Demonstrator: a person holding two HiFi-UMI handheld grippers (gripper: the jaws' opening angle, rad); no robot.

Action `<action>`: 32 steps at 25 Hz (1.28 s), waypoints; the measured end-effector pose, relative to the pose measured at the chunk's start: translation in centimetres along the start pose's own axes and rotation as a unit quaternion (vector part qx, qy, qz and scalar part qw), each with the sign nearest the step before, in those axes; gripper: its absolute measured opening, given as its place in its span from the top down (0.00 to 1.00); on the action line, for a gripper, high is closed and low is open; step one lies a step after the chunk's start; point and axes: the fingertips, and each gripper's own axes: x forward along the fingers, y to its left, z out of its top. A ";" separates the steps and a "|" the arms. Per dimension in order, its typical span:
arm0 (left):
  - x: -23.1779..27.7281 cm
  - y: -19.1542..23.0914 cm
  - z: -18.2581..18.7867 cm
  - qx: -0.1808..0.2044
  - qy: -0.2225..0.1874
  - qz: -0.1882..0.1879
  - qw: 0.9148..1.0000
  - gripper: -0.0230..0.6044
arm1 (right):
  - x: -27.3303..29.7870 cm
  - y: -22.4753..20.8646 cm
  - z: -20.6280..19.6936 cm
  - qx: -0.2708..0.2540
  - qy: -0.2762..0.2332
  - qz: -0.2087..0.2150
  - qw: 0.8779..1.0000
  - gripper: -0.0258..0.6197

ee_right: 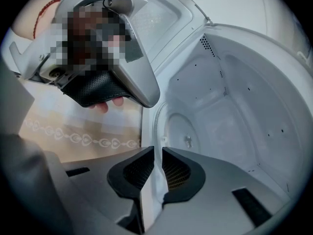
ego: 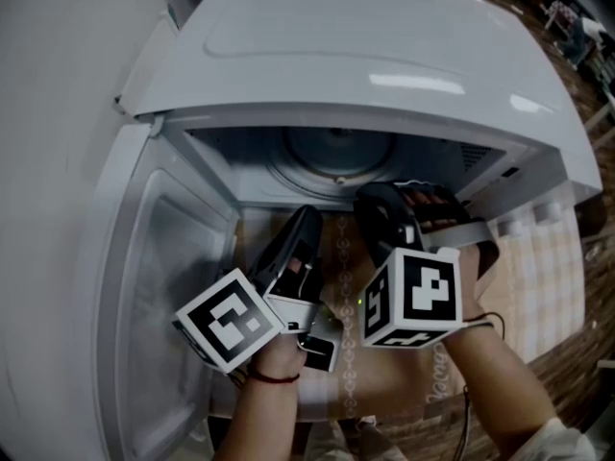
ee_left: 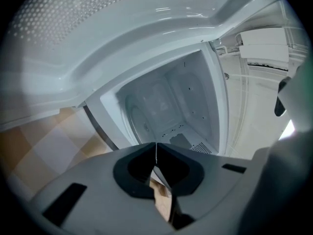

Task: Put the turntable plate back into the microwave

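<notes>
- Turntable plate (ego: 336, 157) lay flat and low inside the microwave (ego: 384, 56), with its near rim toward the opening. Whether it had settled on its hub could not be told.
- Right gripper (ee_right: 157, 153) had its jaws narrowed onto a thin, pale glass edge, seemingly the plate's near rim. This was probably so that it could steer the plate into its seat from the front.
- Left gripper (ee_left: 156, 146) had its jaws pressed together with nothing between them. It hung just outside the opening beside the right one, apparently keeping clear rather than helping.
- Door (ego: 163, 257) stood swung wide to the left, so the mouth was free.
- Two marker cubes, right (ego: 413, 296) and left (ego: 229, 317), sat close together before the opening, above a patterned tabletop (ego: 394, 382).
- Little stood in the way. The cavity's upper lip hung just over the right gripper, so a careless lift on withdrawing might have caught it or tipped the plate.
</notes>
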 end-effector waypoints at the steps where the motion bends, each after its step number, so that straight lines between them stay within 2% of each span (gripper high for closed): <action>1: 0.0 -0.2 0.1 0.015 -0.002 -0.003 1.000 0.96 | 0.0 0.1 0.1 0.002 -0.003 0.000 1.000 0.88; 4: -0.1 -0.9 0.3 0.071 -0.011 -0.019 0.997 0.96 | -0.2 0.2 0.3 0.016 -0.017 0.001 1.000 0.86; 8: -0.2 -1.7 0.0 0.140 -0.019 -0.042 0.989 0.96 | -0.6 0.2 0.2 0.042 -0.028 0.001 0.999 0.81; 16: -0.7 -3.1 -0.5 0.215 -0.044 -0.081 0.972 0.96 | -1.7 0.2 -0.2 0.116 -0.064 -0.017 0.991 0.81; 26: -0.8 -3.5 -0.9 0.210 -0.048 -0.078 0.973 0.96 | -2.0 0.4 -0.2 0.114 -0.059 -0.019 0.992 0.81; 32: -1.3 -4.5 -0.8 0.223 -0.063 -0.095 0.968 0.96 | -2.6 0.4 0.1 0.131 -0.075 -0.022 0.988 0.81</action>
